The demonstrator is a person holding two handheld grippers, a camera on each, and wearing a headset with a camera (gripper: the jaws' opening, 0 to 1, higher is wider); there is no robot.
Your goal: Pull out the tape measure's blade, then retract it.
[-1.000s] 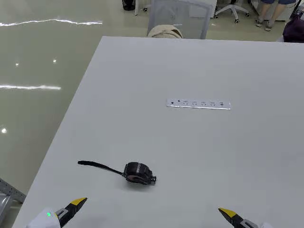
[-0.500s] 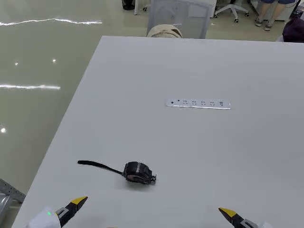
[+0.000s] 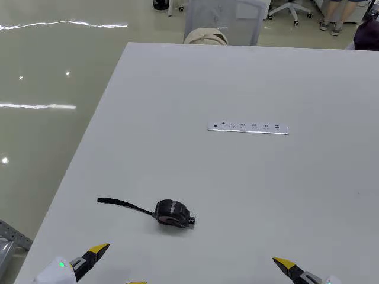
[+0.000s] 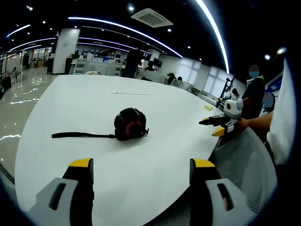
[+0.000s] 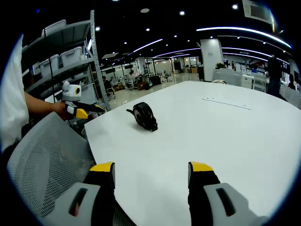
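tape measure (image 3: 172, 213), just one, lies on table (image 3: 237, 177), left hand-held gripper (image 4: 142, 165) and right hand-held gripper (image 5: 151, 167) both spread.

I can read no text from here. The tape measure (image 3: 173, 213) shows no legible label, and the marks on the power strip (image 3: 247, 128), beyond it on the table (image 3: 266, 195), are too small.

The white bench (image 3: 296, 195) stands on a glossy pale floor (image 3: 47, 71) that reflects the lamps. A white power strip (image 3: 247, 128) lies flat on the bench top. A grey chair (image 3: 222, 15) stands at the far edge. Linear ceiling lights (image 4: 215, 33) cross a dark ceiling. A metal shelving rack (image 5: 70, 52) holds bins.
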